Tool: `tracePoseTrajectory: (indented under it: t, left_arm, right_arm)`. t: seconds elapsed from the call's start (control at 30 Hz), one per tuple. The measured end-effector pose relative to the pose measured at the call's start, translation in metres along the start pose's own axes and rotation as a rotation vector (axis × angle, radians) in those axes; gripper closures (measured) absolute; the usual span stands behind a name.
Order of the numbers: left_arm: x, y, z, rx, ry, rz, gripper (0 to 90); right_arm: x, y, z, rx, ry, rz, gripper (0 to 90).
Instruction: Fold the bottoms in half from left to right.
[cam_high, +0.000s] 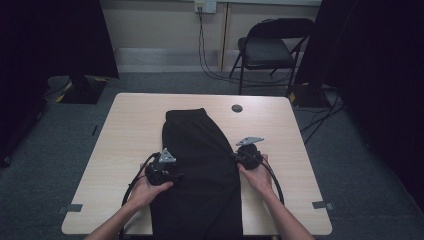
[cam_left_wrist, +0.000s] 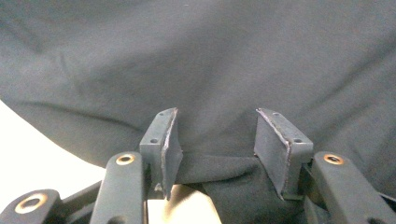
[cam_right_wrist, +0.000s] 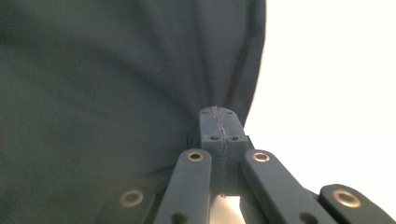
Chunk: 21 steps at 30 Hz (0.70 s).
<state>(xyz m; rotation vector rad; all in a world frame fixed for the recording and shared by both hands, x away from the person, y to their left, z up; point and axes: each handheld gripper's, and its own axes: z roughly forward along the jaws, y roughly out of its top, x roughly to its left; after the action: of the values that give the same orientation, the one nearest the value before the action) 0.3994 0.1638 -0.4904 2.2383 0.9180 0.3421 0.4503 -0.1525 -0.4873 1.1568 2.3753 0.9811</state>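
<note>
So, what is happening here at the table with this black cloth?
A person works on a black garment lying on the table, with a claw in each hand. The right claw is shut on the garment's edge, pinching the fabric. The left claw is at the opposite edge with its jaws apart and cloth between them, not pressed. It looks like the start of a fold or a lift.

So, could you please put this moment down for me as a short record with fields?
setting: pale wooden table, folding chair behind it
garment: black garment lying lengthwise on the table, near end hanging over the front edge
left tongs: at the garment's left edge, jaws apart with a fold of cloth between them, pads not pressing it
right tongs: at the garment's right edge, jaws together, pinching the cloth
small item: dark round disc on the far tabletop
</note>
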Motion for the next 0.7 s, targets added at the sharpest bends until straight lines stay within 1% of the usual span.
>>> tracePoseTrajectory:
  t: [0.03, 0.07, 0.1, 0.17, 0.23, 0.27, 0.3, 0.33, 0.37, 0.4, 0.43, 0.47, 0.5, 0.53, 0.57, 0.6, 0.63, 0.67, 0.7]
  left_arm:
    - [0.0, 0.0, 0.001, -0.009, 0.001, 0.005, 49.5]
    - [0.0, 0.0, 0.001, -0.011, -0.002, 0.008, 49.4]
    - [0.0, 0.0, 0.001, -0.01, -0.003, 0.01, 49.4]
    - [0.0, -0.001, 0.001, -0.016, -0.004, 0.01, 48.9]
    - [-0.001, -0.001, 0.002, -0.022, -0.002, 0.006, 48.0]
    - [-0.005, -0.001, 0.001, -0.014, 0.0, -0.003, 48.0]
    - [-0.007, 0.0, 0.0, -0.001, -0.013, 0.017, 48.0]
    - [-0.014, 0.0, -0.002, 0.021, -0.033, 0.038, 48.0]
    - [-0.019, -0.001, -0.003, 0.024, -0.036, 0.051, 48.0]
    - [-0.024, -0.004, -0.005, 0.013, -0.039, 0.047, 48.0]
    - [-0.028, -0.007, -0.006, 0.002, -0.043, 0.048, 48.0]
    - [-0.03, -0.007, -0.007, 0.013, -0.05, 0.058, 47.7]
    - [-0.032, -0.007, -0.007, 0.017, -0.049, 0.059, 47.3]
    - [-0.033, -0.007, -0.007, 0.023, -0.06, 0.054, 45.8]
    - [-0.034, -0.005, -0.008, 0.04, -0.073, 0.063, 42.3]
    - [-0.034, -0.003, -0.009, 0.053, -0.083, 0.085, 43.4]
    - [-0.032, 0.0, -0.01, 0.039, -0.096, 0.07, 45.5]
    - [-0.027, 0.005, -0.01, 0.009, -0.109, 0.041, 45.3]
    - [-0.024, 0.009, -0.01, -0.004, -0.105, 0.031, 46.4]
  right_arm:
    - [0.002, -0.002, 0.0, 0.015, -0.001, -0.014, 90.0]
    - [0.005, -0.006, -0.001, 0.022, -0.006, -0.039, 90.0]
    - [0.007, -0.009, -0.005, 0.026, -0.008, -0.055, 90.0]
    - [0.009, -0.013, -0.01, 0.032, -0.009, -0.071, 90.0]
    - [0.012, -0.02, -0.016, 0.032, 0.007, -0.076, 90.0]
    - [0.013, -0.022, -0.019, 0.034, 0.019, -0.077, 90.0]
    - [0.016, -0.026, -0.023, 0.043, 0.036, -0.084, 90.0]
    - [0.018, -0.028, -0.026, 0.05, 0.034, -0.098, 90.0]
    - [0.023, -0.033, -0.032, 0.06, 0.025, -0.122, 90.0]
    - [0.025, -0.036, -0.036, 0.061, 0.03, -0.129, 90.0]
    - [0.025, -0.04, -0.04, 0.062, 0.034, -0.13, 90.0]
    - [0.023, -0.044, -0.043, 0.059, 0.033, -0.114, 89.3]
    - [0.02, -0.045, -0.045, 0.059, 0.037, -0.098, 85.5]
    - [0.019, -0.045, -0.045, 0.057, 0.03, -0.102, 81.2]
    - [0.018, -0.043, -0.047, 0.041, 0.021, -0.104, 78.2]
    - [0.015, -0.041, -0.049, 0.01, 0.035, -0.09, 75.3]
    - [0.014, -0.036, -0.05, -0.017, 0.042, -0.079, 72.1]
    - [0.013, -0.031, -0.052, -0.044, 0.036, -0.075, 69.7]
    - [0.013, -0.022, -0.051, -0.073, 0.043, -0.065, 67.4]
